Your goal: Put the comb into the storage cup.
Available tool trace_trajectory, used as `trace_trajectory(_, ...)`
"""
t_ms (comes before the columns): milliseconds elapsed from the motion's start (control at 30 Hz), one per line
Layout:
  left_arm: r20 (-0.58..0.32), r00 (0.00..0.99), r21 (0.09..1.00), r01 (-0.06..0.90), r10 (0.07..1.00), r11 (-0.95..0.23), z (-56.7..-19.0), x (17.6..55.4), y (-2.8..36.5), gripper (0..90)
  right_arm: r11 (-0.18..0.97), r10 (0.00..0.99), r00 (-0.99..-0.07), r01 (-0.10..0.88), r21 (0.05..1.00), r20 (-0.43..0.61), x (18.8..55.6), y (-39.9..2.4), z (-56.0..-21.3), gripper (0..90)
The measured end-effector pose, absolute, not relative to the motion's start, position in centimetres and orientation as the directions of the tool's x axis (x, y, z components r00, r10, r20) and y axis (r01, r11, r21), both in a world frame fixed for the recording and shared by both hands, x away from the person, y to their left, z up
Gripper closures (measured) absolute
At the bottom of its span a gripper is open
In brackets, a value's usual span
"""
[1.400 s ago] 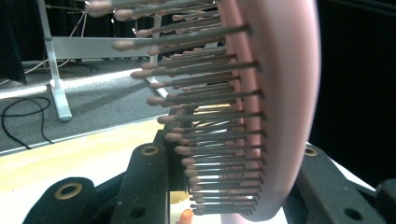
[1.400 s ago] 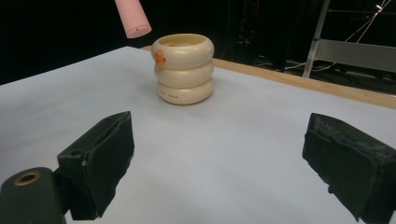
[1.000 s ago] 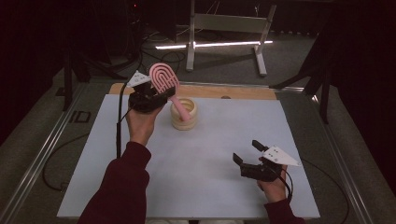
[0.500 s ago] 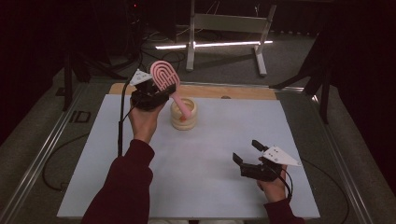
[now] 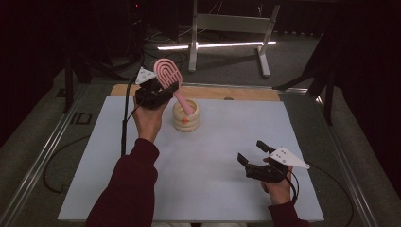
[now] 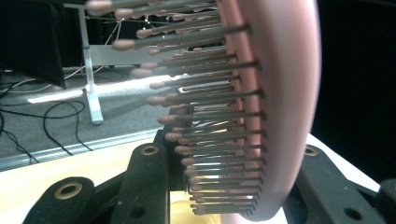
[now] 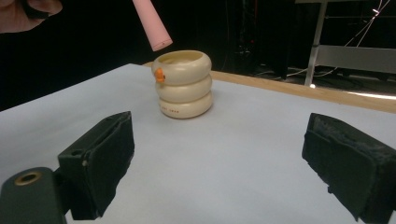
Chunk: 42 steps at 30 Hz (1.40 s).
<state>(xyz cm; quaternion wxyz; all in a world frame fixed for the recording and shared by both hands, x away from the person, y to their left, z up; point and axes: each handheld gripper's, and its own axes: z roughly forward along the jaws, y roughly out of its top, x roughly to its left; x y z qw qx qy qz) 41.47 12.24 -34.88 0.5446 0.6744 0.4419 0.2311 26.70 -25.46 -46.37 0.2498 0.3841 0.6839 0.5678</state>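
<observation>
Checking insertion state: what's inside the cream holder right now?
From the right gripper view, the pink brush handle tip hangs just above the cream ringed holder, not inside. The rim's opening looks bare; the bottom is hidden by its wall. The left gripper holds the brush.

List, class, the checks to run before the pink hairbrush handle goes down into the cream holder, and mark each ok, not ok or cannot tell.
1. Left hand-held gripper shut on the pink hairbrush head: ok.
2. Handle tip above the cream holder opening, not yet inside: ok.
3. Holder upright on the white table: ok.
4. Holder's inside free of other items: cannot tell.
5. Right hand-held gripper open, holding nothing, apart from the holder: ok.
</observation>
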Motion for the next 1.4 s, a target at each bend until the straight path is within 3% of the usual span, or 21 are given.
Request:
trace_trajectory(333,-0.119,0.486,0.936,0.345,0.866,-0.065,-35.6,42.1,11.3,65.2,0.07,0.808,-0.583,0.237,0.969,0.085,26.7,-25.4,-46.3,8.9)
trace_trajectory(1400,-0.152,0.416,0.939,0.345,0.897,-0.001,-36.7,43.2,11.4,65.1,0.079,0.812,-0.579,0.223,0.972,0.067,26.5,-25.3,-46.1,8.9)
